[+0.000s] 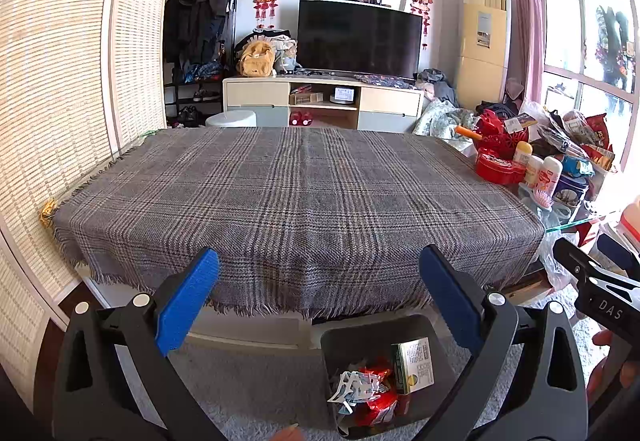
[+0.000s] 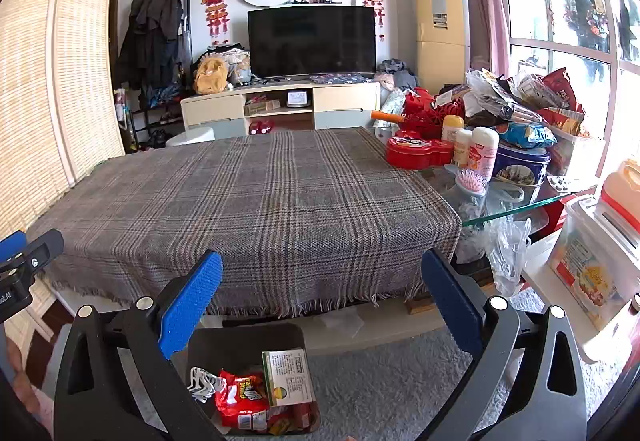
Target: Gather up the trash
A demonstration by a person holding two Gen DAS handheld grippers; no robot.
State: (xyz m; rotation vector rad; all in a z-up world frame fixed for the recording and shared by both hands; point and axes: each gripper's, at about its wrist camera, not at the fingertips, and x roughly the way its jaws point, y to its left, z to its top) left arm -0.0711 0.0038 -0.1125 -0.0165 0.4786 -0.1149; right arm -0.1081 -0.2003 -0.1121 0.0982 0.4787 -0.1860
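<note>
Bin on floor held box and wrappers; left gripper and right gripper fingers released, counter cloth-covered

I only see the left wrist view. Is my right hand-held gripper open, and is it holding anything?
Observer: The right hand-held gripper is open, with nothing between its blue pads.
Operator: What sits right of the glass table?
Observer: A white tub with a colourful printed label.
Operator: Is anything in the bin under the red bag?
Observer: In the bin, a small yellow packet peeks out below the red snack bag.
</note>
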